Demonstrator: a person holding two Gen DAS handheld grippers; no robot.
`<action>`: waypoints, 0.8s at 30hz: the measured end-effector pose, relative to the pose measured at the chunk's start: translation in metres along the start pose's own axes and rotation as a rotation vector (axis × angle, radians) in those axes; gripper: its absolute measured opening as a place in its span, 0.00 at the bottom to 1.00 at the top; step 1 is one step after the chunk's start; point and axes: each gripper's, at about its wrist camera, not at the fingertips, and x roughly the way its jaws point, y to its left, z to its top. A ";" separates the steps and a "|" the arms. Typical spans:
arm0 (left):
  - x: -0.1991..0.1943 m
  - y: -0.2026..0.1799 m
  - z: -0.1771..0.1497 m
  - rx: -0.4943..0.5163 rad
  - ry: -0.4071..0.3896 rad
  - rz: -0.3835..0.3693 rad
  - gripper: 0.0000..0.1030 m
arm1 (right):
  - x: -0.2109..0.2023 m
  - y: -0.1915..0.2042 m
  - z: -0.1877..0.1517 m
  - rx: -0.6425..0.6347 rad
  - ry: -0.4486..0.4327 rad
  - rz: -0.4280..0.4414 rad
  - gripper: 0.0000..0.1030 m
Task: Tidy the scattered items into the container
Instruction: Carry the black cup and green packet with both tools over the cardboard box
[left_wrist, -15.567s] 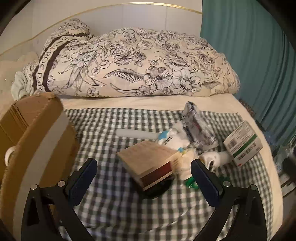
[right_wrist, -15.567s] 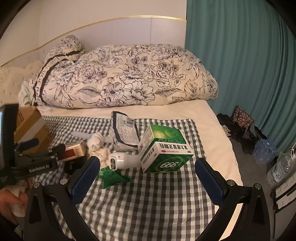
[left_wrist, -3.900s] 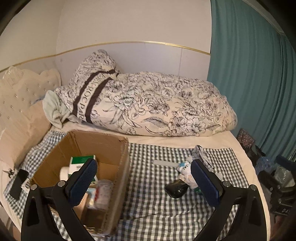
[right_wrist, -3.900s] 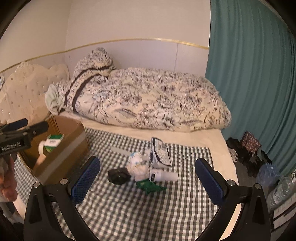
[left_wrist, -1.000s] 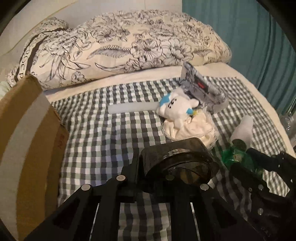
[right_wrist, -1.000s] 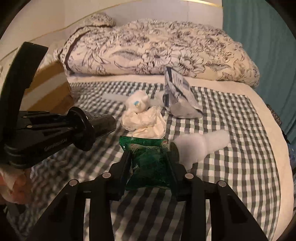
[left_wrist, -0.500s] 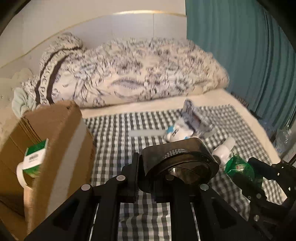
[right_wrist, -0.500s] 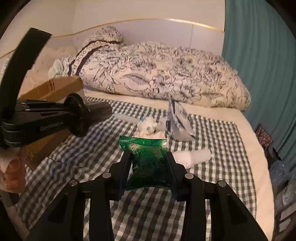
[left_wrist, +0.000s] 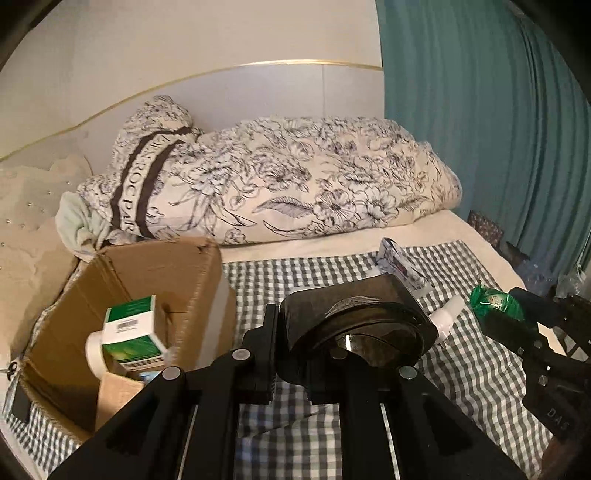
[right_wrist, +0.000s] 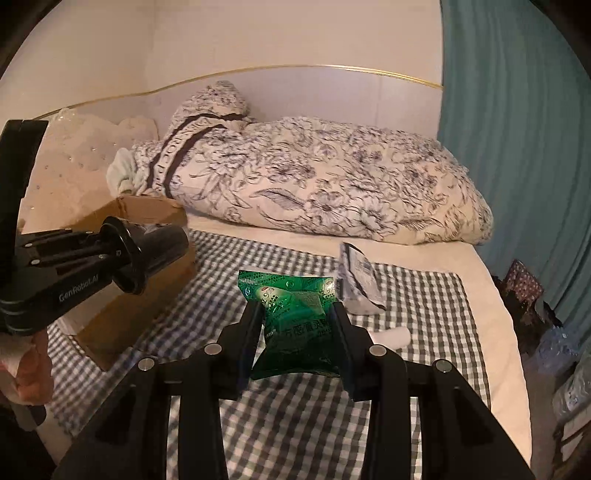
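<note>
My left gripper (left_wrist: 343, 332) is shut on a black round object (left_wrist: 365, 328) and holds it above the checked cloth, to the right of the open cardboard box (left_wrist: 207, 280). The box holds a green-and-white carton (left_wrist: 129, 332) and a white roll (left_wrist: 94, 350). My right gripper (right_wrist: 297, 325) is shut on a green foil packet (right_wrist: 295, 317), lifted above the cloth; it also shows in the left wrist view (left_wrist: 495, 301). The left gripper with the black object (right_wrist: 155, 251) is near the box (right_wrist: 147, 295) in the right wrist view.
A silver pouch (right_wrist: 360, 280) and a white bottle (right_wrist: 391, 336) lie on the checked cloth (right_wrist: 424, 332). A floral duvet (right_wrist: 314, 184) is piled at the bed's back. Teal curtains (right_wrist: 517, 129) hang right, with clutter on the floor below.
Both grippers have risen and pulled back with their loads. The left gripper has moved toward the box, whose inside now shows. The right gripper's packet is higher above the cloth.
</note>
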 end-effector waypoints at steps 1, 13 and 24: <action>-0.003 0.004 0.000 -0.003 -0.004 0.007 0.11 | -0.004 0.004 0.003 -0.005 -0.008 0.001 0.36; -0.033 0.076 -0.006 -0.105 -0.021 0.140 0.11 | -0.023 0.056 0.026 -0.036 -0.047 0.115 0.36; -0.050 0.134 -0.015 -0.192 -0.011 0.252 0.11 | -0.020 0.104 0.043 -0.080 -0.065 0.214 0.36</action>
